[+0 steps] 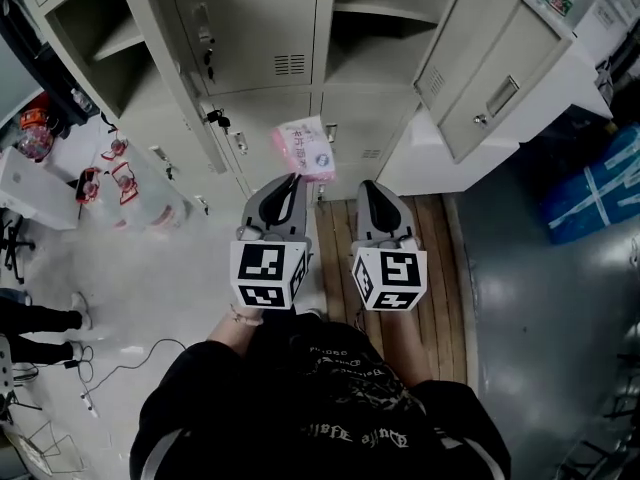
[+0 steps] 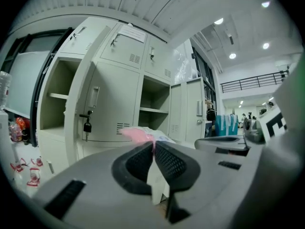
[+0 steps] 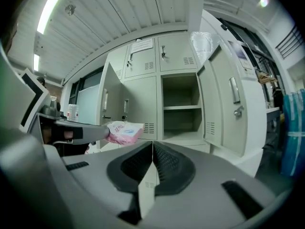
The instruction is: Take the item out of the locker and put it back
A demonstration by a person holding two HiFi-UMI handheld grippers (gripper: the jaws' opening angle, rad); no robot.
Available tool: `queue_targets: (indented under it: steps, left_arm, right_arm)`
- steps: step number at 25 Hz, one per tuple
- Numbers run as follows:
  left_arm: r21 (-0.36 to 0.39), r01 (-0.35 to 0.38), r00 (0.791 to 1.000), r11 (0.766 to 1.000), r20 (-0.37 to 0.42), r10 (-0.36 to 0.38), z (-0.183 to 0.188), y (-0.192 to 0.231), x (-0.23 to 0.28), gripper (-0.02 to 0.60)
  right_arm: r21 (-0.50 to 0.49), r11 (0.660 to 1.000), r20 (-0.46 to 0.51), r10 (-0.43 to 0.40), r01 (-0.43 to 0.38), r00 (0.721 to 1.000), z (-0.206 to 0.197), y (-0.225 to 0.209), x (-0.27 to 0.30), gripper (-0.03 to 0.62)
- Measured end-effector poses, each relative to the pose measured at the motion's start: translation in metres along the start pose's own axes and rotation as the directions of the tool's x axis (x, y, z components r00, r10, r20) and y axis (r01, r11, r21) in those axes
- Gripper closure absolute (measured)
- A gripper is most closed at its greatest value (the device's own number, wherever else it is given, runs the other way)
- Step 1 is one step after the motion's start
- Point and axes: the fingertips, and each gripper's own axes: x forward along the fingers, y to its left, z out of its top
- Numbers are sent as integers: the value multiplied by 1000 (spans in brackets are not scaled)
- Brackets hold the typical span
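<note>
A pink and white tissue pack [image 1: 306, 149] hangs in the air in front of the lockers, pinched at its near edge by my left gripper [image 1: 295, 179], which is shut on it. In the left gripper view the pack [image 2: 143, 133] pokes out just beyond the closed pads. The right gripper view has the pack [image 3: 125, 131] at its left, clear of the lockers. My right gripper [image 1: 365, 186] is shut with nothing between its pads. Ahead stands the open locker [image 3: 180, 113] with one shelf and nothing on it, its door [image 1: 490, 73] swung wide to the right.
Another open locker door [image 1: 178, 63] juts out at left. Padlocks hang on closed doors [image 1: 217, 119]. Wooden floorboards [image 1: 435, 278] lie below. Bagged items [image 1: 120, 183] and cables [image 1: 110, 368] lie on the floor at left. A blue bundle [image 1: 600, 193] sits at right.
</note>
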Motion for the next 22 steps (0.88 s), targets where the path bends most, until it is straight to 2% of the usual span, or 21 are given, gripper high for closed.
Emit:
queue_targets:
  steps: [13,22]
  left_arm:
    - [53,139,988,989,63,-142,62,-40,80,561]
    - [47,210,974,976,78,-214,92,-47,136,561]
  right_arm:
    - [-17,992,39,-126,127,991,26,-63,7,588]
    - [-7,977,72,-212,213,975,53,-105,33,589]
